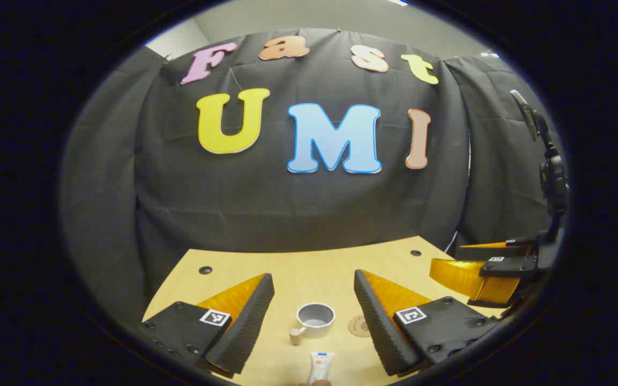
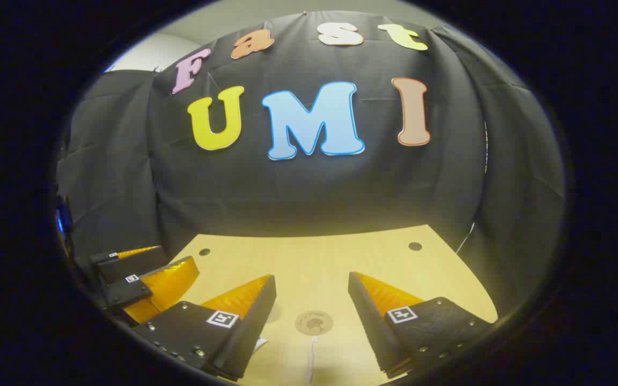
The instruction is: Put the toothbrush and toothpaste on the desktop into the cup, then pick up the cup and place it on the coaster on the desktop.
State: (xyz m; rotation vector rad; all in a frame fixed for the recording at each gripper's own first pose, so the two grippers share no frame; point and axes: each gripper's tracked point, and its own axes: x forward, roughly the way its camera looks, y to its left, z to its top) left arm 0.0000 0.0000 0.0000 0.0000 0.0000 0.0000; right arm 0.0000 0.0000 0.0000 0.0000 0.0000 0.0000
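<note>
Both jaws stand wide apart, empty: left gripper (image 1: 314,300) hovers over the cup (image 1: 315,320) mid-bench, toothpaste (image 1: 321,366) at the near edge, coaster (image 1: 359,326) just beside the cup. Right gripper (image 2: 311,300) frames the coaster (image 2: 314,322), likely ready to start; a thin white thing, perhaps the toothbrush (image 2: 310,359), lies nearer.

Both views are dim overall, with the brightest patch on the counter (image 1: 309,268) just ahead of each tool. Light seems to fall from above, and a soft shadow lies along the counter's far edge. The right tool (image 2: 311,316) has a warm glow on the wood between its fingers. Fisheye bending curves the counter's edges strongly toward the rim, where detail softens and darkens.
</note>
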